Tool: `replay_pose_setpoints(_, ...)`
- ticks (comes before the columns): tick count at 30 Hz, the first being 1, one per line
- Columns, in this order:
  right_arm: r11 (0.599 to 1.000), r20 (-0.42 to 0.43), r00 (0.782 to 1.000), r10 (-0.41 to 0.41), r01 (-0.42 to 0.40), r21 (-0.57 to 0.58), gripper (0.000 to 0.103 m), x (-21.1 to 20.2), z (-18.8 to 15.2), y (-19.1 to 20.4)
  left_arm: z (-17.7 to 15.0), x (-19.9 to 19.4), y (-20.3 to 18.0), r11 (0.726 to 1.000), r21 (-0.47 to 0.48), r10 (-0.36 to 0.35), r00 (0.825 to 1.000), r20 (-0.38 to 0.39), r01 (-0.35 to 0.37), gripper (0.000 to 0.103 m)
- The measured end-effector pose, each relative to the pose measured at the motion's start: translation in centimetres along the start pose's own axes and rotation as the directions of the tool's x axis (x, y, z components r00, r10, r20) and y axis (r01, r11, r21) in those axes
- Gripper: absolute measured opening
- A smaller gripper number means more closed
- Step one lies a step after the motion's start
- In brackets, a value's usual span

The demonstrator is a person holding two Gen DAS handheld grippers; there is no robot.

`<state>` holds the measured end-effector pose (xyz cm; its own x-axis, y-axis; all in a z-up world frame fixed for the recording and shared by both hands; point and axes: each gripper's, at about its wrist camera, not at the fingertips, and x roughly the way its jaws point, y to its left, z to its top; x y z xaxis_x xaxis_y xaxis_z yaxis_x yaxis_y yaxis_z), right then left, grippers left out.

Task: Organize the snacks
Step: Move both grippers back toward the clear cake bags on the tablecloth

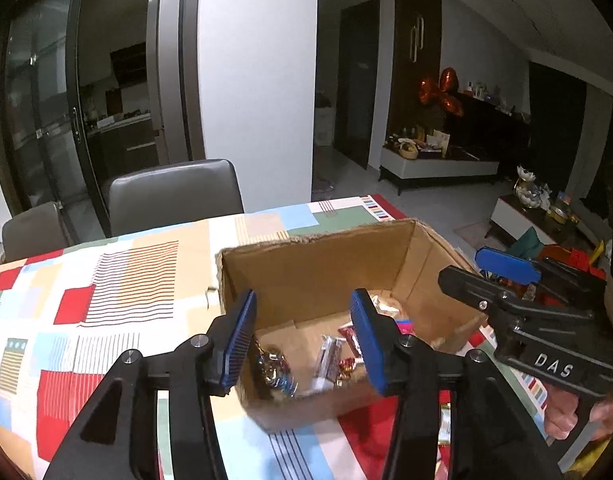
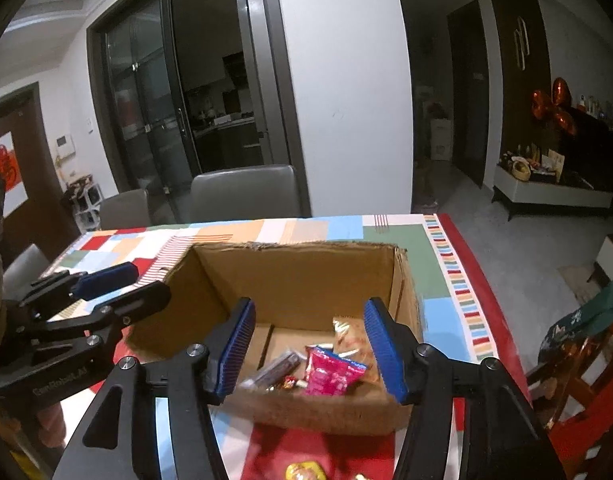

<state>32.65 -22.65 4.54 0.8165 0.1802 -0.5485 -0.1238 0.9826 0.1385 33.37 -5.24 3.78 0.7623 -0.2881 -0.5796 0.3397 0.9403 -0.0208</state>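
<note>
Two hand-held grippers over one open cardboard box [image 1: 314, 276] standing on the desk [image 1: 118, 280], near the desk's right-hand edge as seen from the right wrist. The desk carries a patchwork cloth of red, blue, green, cream and striped panels.

Left gripper [image 1: 304, 338]: two blue ribbed pads spread apart above the box's near wall, nothing between them. Right gripper [image 2: 312, 348]: likewise spread and empty, poised over the box's near rim. Each gripper appears from the side in the other's view, the two flanking the box.

The box is plain brown corrugated card, with ragged upper edges and no visible flaps. Its contents lie loose on the floor of the box toward the near wall: one bright pink packet [image 2: 332, 370], one pale beige bag [image 2: 352, 338] behind it, one long silvery wrapper [image 2: 276, 368], one crinkled foil bundle [image 1: 272, 368] in the near left corner, and a few small red-wrapped sweets [image 1: 346, 366] whose number cannot be counted through the blur.

Outside the box, one yellow-wrapped item [image 2: 304, 472] lies on the cloth at the lower edge of the right wrist view. Two grey chairs [image 2: 242, 192] stand behind the desk's far side.
</note>
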Motion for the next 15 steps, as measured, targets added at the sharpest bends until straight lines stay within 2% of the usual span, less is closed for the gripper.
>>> replay_pose_setpoints(8, 1.0, 0.001, 1.0, 0.031, -0.031, -0.001, 0.058, -3.2, -2.6, 0.8, -3.0, -3.0, -1.5, 0.999, 0.023, -0.027, 1.0, 0.0, 0.027, 0.049)
replay_pose_setpoints(15, 0.999, -0.039, 0.999, 0.034, -0.034, 0.0, 0.058, -5.0, -5.6, 1.0, -6.0, -4.5, -2.7, 0.998, 0.034, -0.053, 0.998, -0.04, 0.054, 0.048)
